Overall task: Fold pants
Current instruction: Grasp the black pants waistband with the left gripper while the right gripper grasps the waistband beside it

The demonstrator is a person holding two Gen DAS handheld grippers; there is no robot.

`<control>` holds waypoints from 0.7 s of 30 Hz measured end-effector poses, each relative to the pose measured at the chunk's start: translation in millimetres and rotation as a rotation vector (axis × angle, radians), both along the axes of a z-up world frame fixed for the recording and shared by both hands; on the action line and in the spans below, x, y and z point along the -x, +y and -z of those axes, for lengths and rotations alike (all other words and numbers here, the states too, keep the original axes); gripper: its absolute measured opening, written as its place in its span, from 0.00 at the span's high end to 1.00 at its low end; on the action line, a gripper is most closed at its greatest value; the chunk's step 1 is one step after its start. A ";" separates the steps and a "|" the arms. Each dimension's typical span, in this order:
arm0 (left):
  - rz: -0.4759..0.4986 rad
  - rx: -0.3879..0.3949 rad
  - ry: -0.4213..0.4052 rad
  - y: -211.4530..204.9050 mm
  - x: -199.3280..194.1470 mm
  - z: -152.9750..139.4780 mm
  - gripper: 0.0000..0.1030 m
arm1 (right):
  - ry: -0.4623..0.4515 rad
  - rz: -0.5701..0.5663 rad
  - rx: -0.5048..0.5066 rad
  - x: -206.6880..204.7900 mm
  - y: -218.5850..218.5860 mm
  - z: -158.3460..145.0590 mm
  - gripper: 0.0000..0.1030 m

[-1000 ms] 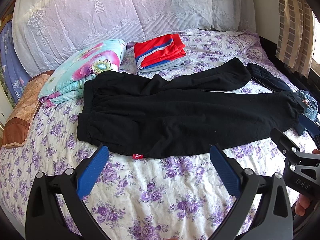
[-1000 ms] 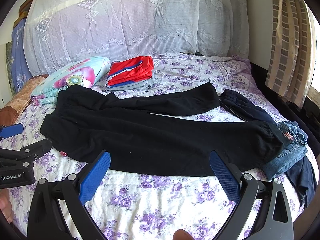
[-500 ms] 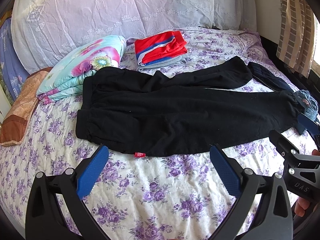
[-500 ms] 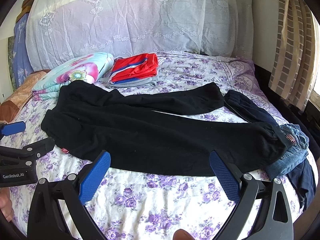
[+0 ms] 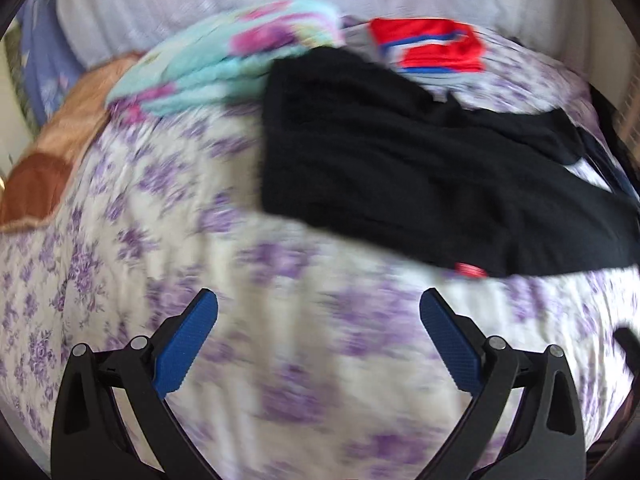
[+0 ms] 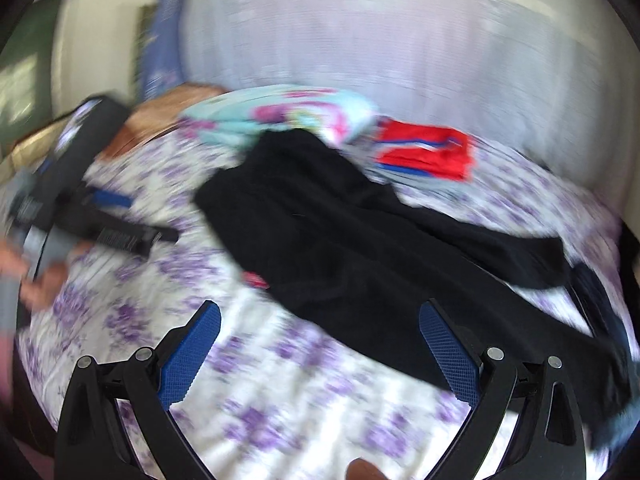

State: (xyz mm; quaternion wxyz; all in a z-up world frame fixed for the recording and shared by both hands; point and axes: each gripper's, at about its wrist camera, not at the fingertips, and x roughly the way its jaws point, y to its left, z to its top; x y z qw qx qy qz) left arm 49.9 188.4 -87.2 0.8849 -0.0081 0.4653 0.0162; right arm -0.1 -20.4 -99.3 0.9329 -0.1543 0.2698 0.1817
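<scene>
Both views are pretty smeared, so we're only calling what's clear. Our left gripper [image 5: 318, 312] has its blue pads spread wide apart with nothing between them, just hovering over the purple-flowered bedspread [image 5: 132, 264]. The right gripper [image 6: 320, 316] is the same deal: jaws wide, holding nothing, pads above the bedspread, and the right-hand pad overlaps the near edge of the black pants [image 6: 360, 248] in the picture, though we can't tell if it's touching.

The black pants [image 5: 400, 160] lie spread out flat on the bed, at about 1 o'clock from the left gripper, waistband end to the left and the legs running off toward 3 o'clock. A small red tag [image 5: 471, 270] sticks out at their near hem. In the right wrist view they sit at 12 to 3 o'clock, one leg splayed out toward the far right.

Behind the pants at 11 o'clock there's a folded turquoise floral blanket [image 5: 240, 52], touching or just overlapping the waistband corner. A folded red garment [image 5: 432, 44] with blue and white stripes sits at 1 o'clock. The left gripper [image 6: 100, 216] also shows in the right wrist view, at 9 o'clock, too blurry to read.
</scene>
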 end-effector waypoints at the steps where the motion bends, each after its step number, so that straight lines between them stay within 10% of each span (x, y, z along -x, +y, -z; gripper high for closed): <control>1: -0.002 0.034 0.012 16.5 -7.7 2.7 0.04 | -0.006 -0.043 0.020 -3.5 15.5 3.0 0.03; 5: 0.034 0.141 0.067 56.7 -39.0 12.8 0.09 | 0.004 -0.136 0.117 -23.6 61.5 19.8 0.17; 8: 0.069 0.188 0.121 63.5 -60.7 24.0 0.31 | 0.054 -0.158 0.167 -49.9 80.1 35.3 0.25; 14: 0.150 0.256 0.158 66.6 -100.2 44.2 0.35 | 0.124 -0.166 0.208 -77.0 92.6 58.9 0.29; 21: 0.310 0.253 0.123 44.0 -123.7 44.3 0.59 | 0.132 -0.115 0.257 -94.1 91.8 79.2 0.66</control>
